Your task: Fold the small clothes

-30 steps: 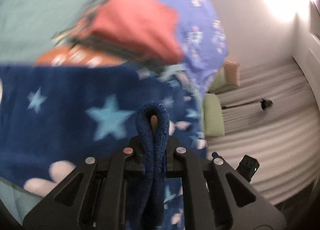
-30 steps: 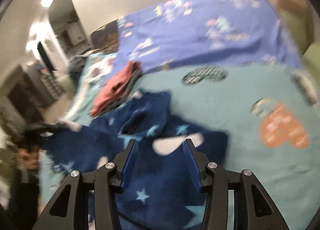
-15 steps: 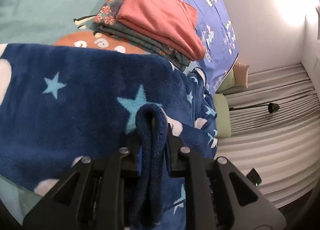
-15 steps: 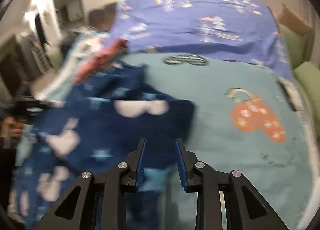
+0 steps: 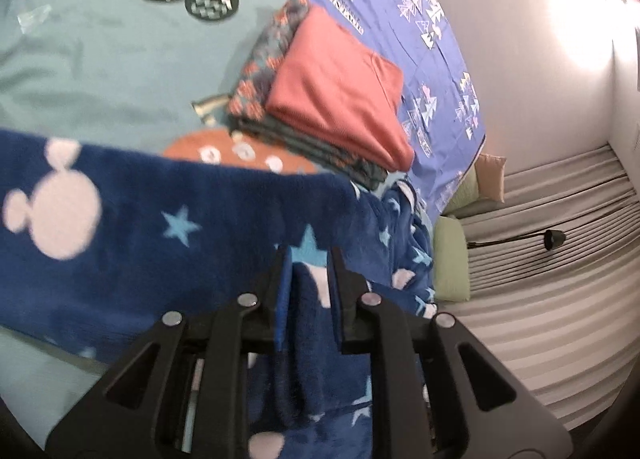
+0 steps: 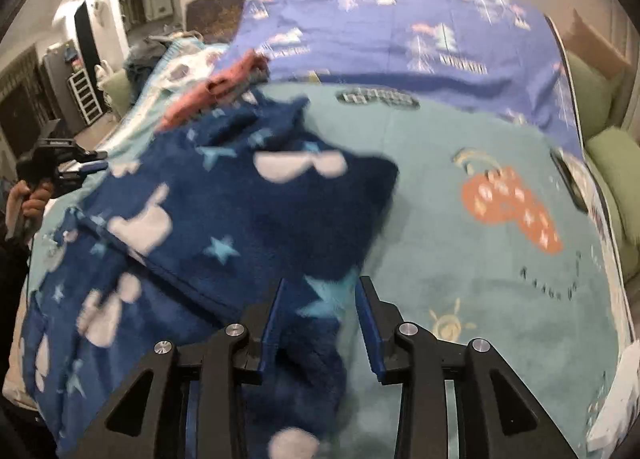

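A navy fleece garment with stars and white mouse heads lies spread on a teal blanket. My left gripper has its jaws a little apart with a fold of the fleece between them. In the right wrist view the same fleece lies crumpled over the blanket's left half. My right gripper is open, with the fleece's near edge lying loose between its fingers. The left gripper also shows in the right wrist view, held in a hand at the far left.
A stack of folded clothes, pink on patterned grey, sits beyond the fleece; it also shows in the right wrist view. A purple sheet covers the far bed. Green cushions line the right edge. Striped bedding lies right.
My left gripper's jaws have parted slightly around the fleece fold. My right gripper closed toward the fleece edge, then opened again. The fleece has spread further over the blanket.
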Demonstrator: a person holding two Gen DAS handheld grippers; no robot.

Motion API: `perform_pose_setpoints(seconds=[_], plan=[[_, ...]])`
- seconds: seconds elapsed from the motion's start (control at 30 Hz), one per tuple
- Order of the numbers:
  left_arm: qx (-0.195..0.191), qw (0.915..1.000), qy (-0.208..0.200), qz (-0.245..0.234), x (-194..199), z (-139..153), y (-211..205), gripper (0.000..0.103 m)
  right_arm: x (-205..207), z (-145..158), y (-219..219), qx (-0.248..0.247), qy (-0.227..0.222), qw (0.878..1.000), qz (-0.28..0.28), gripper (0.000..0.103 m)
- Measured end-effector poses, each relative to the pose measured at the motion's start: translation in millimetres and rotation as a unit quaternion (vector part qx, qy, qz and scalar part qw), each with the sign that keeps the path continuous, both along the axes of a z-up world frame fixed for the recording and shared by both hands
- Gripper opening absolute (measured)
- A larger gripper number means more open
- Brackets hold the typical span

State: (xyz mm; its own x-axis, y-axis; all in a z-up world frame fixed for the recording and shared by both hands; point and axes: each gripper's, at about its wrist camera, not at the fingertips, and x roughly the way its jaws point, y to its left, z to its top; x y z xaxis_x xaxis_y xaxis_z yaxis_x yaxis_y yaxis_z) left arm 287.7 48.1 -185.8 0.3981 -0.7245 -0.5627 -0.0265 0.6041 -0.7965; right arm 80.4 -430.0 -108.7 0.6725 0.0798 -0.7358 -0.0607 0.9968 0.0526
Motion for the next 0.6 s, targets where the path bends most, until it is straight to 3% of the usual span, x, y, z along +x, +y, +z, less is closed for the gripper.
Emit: perform_pose_setpoints(seconds=[0.03,0.1,0.23,0.3,0.37,0.43,0.53,0.6], plan=[[0.010,0.9999,-0.003,0.006,-1,2,7,0.032,2,0,2,0.006,-0.005,1.000,0.000,0.058],[0.037,0.9991,-0.006,0.022,-4,2,19,0.038,12,-8,6,0.026,-0.011,1.000,0.004,0.074],[0.132,0.9890,-0.011,0.067,-14,-2,67,0.039,34,-50,14,-0.008,0.067,0.998,-0.012,0.074],[0.151,0.9841,-0.008,0.094,-22,-7,105,0.039,29,-56,6,0.030,0.067,0.997,-0.025,0.074],[0.152,0.9784,0.009,0.139,-33,-18,148,0.040,21,-49,-3,0.062,0.055,0.996,-0.046,0.074],[0.137,0.9713,0.032,0.192,-47,-34,193,0.049,11,-40,-9,0.070,0.037,0.995,-0.066,0.074],[0.112,0.9531,0.085,0.268,-77,-68,251,0.051,-5,-27,-11,0.083,0.018,0.994,-0.074,0.074],[0.082,0.9494,0.104,0.285,-91,-85,266,0.051,-11,-23,-7,0.088,0.015,0.994,-0.069,0.074]])
